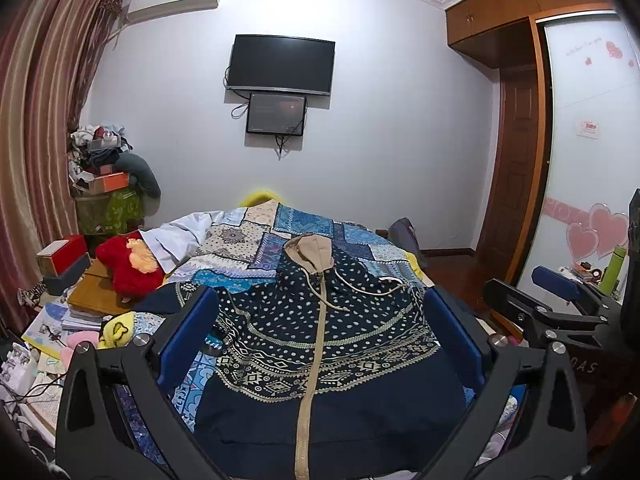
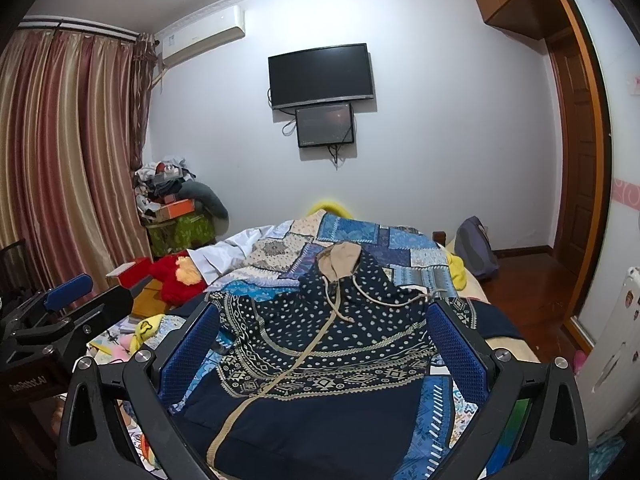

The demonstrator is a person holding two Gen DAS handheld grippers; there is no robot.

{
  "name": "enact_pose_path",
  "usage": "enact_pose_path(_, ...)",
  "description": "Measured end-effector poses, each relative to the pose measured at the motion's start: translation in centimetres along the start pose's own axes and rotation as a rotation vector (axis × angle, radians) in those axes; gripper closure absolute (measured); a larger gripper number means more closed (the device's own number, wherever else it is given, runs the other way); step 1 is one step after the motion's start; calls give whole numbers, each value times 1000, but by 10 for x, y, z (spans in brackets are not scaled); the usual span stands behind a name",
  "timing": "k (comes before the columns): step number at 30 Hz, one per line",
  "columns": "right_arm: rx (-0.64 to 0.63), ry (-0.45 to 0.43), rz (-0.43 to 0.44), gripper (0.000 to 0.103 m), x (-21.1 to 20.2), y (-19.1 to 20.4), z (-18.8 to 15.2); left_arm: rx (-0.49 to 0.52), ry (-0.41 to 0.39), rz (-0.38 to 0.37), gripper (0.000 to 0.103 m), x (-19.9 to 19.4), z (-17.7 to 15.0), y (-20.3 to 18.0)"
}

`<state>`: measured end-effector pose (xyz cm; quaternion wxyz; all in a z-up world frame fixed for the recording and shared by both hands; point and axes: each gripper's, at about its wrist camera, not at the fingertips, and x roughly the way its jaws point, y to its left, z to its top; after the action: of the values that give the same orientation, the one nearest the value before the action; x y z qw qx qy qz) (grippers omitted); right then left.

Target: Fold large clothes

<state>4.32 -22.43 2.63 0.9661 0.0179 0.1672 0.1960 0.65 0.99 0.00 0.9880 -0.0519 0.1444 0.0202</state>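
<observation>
A navy zip hoodie [image 1: 320,364] with cream dots, patterned bands and a tan hood lies front up on the bed, hood away from me; it also shows in the right wrist view [image 2: 320,360]. Its tan zipper runs down the middle and drawstrings trail to the right. My left gripper [image 1: 320,320] is open above the hoodie's lower half, blue pads apart, holding nothing. My right gripper [image 2: 324,332] is open the same way, a little to the right. Each gripper shows at the other view's edge: the right one [image 1: 560,292], the left one [image 2: 68,292].
A blue patchwork quilt [image 1: 280,236] covers the bed. A red plush toy [image 1: 128,264], boxes, books and papers crowd the left side. A clutter pile [image 1: 104,168] stands by the curtain. Wardrobe and door stand at right, with a backpack [image 2: 476,248] on the floor.
</observation>
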Motion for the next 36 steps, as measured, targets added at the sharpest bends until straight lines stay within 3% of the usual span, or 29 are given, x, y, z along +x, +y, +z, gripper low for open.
enact_pose_path(6, -12, 30, -6, 0, 22, 3, 2, -19, 10, 17, 0, 20, 3, 12)
enact_pose_path(14, -16, 93, 0, 0, 85, 2, 2, -51, 83, 82, 0, 86, 4, 52)
enact_pose_path(18, -7, 149, 17, 0, 134, 0, 0, -85, 158, 143, 0, 135, -5, 90)
enact_pose_path(26, -33, 286, 14, 0, 251, -7, -6, -183, 309, 337, 0, 228, -50, 187)
enact_pose_path(32, -115, 477, 37, 0, 352, -13, -32, -283, 427, 415, 0, 283, -82, 252)
enact_pose_path(36, -158, 558, 54, 0, 402, -9, -50, -385, 528, 385, 0, 321, -96, 287)
